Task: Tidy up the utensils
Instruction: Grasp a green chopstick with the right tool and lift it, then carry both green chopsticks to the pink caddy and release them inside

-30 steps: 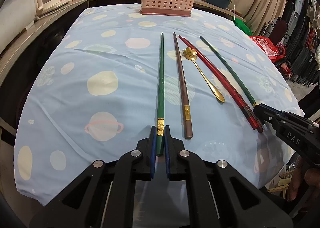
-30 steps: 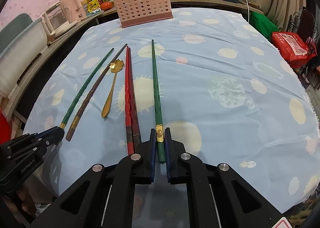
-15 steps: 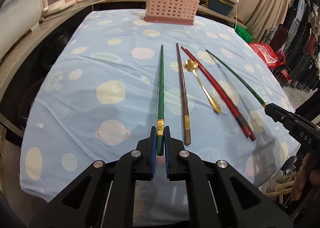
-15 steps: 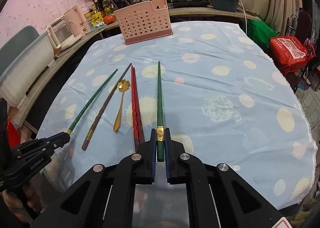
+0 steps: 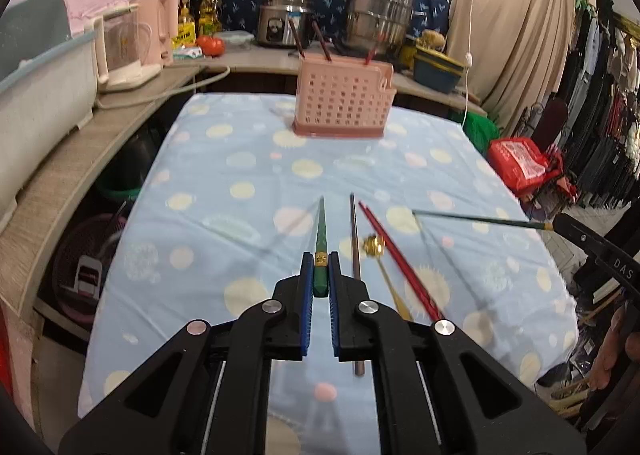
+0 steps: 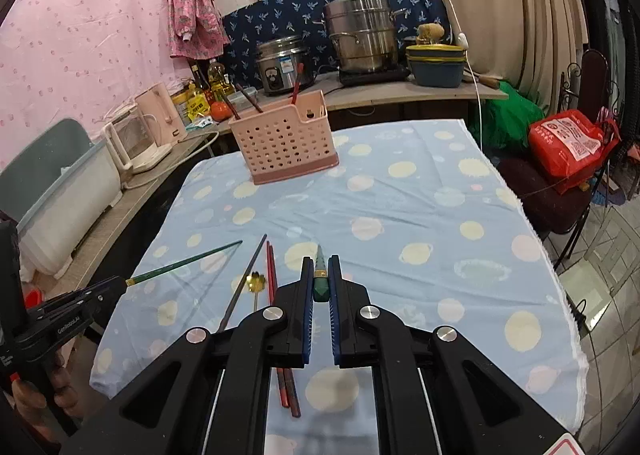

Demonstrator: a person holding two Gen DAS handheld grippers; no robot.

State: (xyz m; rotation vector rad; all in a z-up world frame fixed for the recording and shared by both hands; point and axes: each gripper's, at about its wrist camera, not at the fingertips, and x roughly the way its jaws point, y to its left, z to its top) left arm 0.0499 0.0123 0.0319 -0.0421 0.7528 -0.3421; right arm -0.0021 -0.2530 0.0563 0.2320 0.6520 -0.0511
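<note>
The left gripper (image 5: 320, 275) is pinched nearly closed on the thick end of a green chopstick (image 5: 321, 233), and the right gripper (image 6: 320, 279) grips a second green chopstick (image 6: 319, 255) the same way (gold band just ahead of the pads); a second ago both sticks lay flat on the blue spotted tablecloth (image 5: 240, 159), and now they are lifted clear, tips pointing toward the pink basket (image 5: 344, 99); the brown chopstick (image 5: 355, 243), gold spoon (image 5: 374, 245) and red chopsticks (image 5: 394, 251) remain on the cloth; only the right view shows the tiled floor (image 6: 608, 255).
</note>
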